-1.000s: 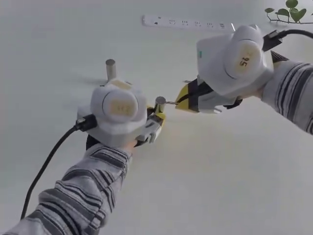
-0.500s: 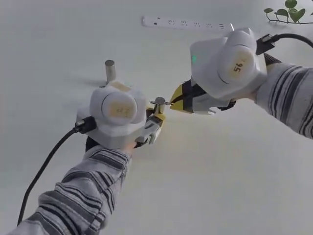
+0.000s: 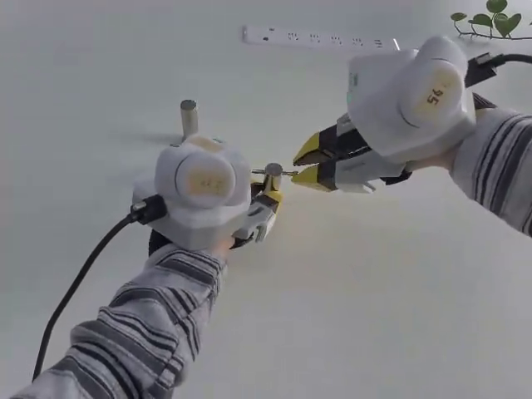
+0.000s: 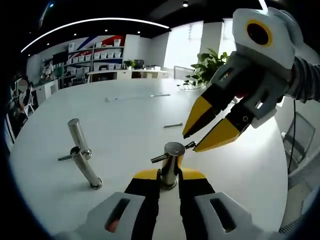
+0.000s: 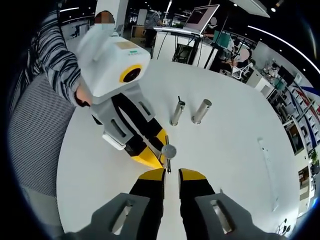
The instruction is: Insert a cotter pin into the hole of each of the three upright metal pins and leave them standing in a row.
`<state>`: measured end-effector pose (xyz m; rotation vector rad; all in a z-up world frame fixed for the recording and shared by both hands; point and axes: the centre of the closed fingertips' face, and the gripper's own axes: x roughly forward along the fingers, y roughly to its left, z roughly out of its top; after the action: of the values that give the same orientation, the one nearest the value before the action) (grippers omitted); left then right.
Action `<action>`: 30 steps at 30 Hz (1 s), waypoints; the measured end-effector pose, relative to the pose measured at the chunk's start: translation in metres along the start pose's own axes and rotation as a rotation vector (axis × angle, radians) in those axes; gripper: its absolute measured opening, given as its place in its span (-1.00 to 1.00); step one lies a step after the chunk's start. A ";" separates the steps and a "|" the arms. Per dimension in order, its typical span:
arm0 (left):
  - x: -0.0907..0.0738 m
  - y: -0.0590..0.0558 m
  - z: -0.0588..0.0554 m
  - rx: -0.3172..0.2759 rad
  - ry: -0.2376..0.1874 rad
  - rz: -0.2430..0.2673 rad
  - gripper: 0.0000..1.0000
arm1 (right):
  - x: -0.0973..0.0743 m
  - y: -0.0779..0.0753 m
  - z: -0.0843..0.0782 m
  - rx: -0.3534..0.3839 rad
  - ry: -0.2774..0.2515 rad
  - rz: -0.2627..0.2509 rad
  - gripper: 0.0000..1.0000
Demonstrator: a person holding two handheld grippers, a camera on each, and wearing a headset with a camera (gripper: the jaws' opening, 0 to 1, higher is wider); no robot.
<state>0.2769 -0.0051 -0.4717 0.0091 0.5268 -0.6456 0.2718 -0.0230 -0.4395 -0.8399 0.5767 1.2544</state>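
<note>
My left gripper (image 3: 268, 196) is shut on an upright metal pin (image 3: 272, 174), gripping its lower shaft (image 4: 170, 167) between the yellow pads. A thin cotter pin (image 4: 159, 158) sits crosswise through the hole near that pin's top. My right gripper (image 3: 297, 168) stands open just right of the pin, level with the cotter pin's end, its fingertips (image 4: 200, 112) apart and holding nothing. Two more metal pins (image 5: 176, 112) (image 5: 201, 111) stand close together beyond; one (image 4: 85, 167) carries a cotter pin. In the head view one of them (image 3: 189, 116) rises behind the left gripper.
A loose cotter pin (image 4: 173, 125) lies on the white table (image 3: 349, 316) past the held pin. A white power strip (image 3: 320, 38) lies along the far edge, with a plant (image 3: 490, 21) at the far right. A black cable (image 3: 75, 287) trails from the left gripper.
The right gripper was shut on the cotter pin at the held pin's hole; it has opened and drawn back slightly right. The cotter pin stays in the pin. The left gripper held still.
</note>
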 end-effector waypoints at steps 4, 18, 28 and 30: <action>0.000 0.000 0.000 -0.003 0.000 0.001 -0.79 | -0.001 0.002 -0.001 0.023 -0.002 0.004 -1.00; 0.000 0.002 -0.001 -0.034 0.001 0.004 -0.78 | 0.004 0.006 0.006 0.029 -0.018 0.016 -1.00; 0.000 0.001 -0.002 -0.033 0.004 0.000 -0.75 | 0.008 0.007 0.009 0.029 -0.015 0.012 -1.00; 0.000 0.001 -0.003 -0.035 0.006 0.006 -0.66 | 0.009 0.007 0.009 0.029 -0.017 0.010 -1.00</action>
<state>0.2766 -0.0040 -0.4744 -0.0206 0.5432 -0.6308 0.2667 -0.0101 -0.4428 -0.8025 0.5847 1.2580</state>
